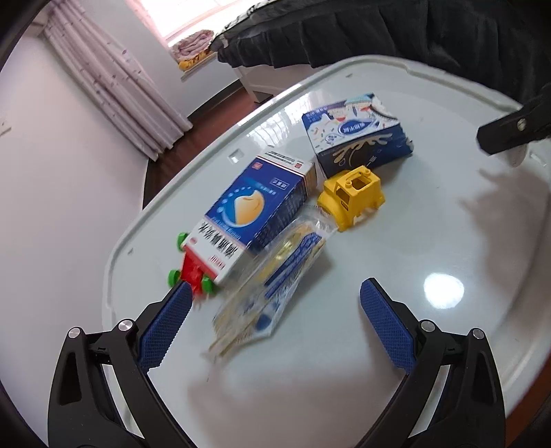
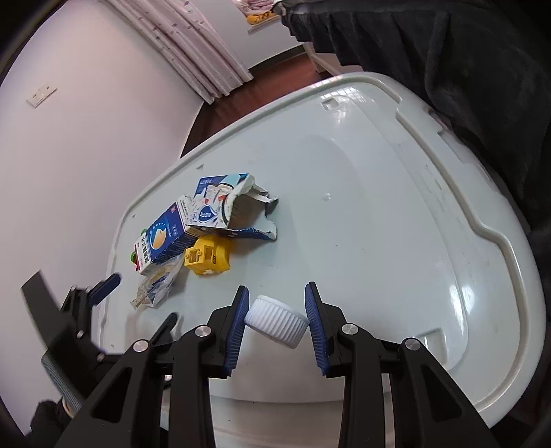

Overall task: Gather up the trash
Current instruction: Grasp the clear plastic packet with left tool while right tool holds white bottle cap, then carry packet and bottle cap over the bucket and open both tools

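A clear plastic wrapper (image 1: 272, 289) with blue and yellow print lies on the pale lid (image 1: 413, 224) between the open fingers of my left gripper (image 1: 275, 296). Behind it lie a blue medicine box (image 1: 255, 210) and a torn blue carton (image 1: 358, 134). In the right wrist view my right gripper (image 2: 277, 310) is shut on a white ribbed bottle cap (image 2: 277, 320) above the lid (image 2: 378, 206). The wrapper (image 2: 155, 287), box (image 2: 162, 241) and carton (image 2: 227, 203) show at the left there, with the left gripper (image 2: 103, 286) beside them.
A yellow toy cab (image 1: 354, 196) stands beside the boxes. A red toy chassis with green wheels (image 1: 193, 272) pokes out under the medicine box. The lid has a raised rim. A dark bedspread (image 1: 378, 31) hangs behind it; a white wall and curtain (image 1: 113, 79) are at the left.
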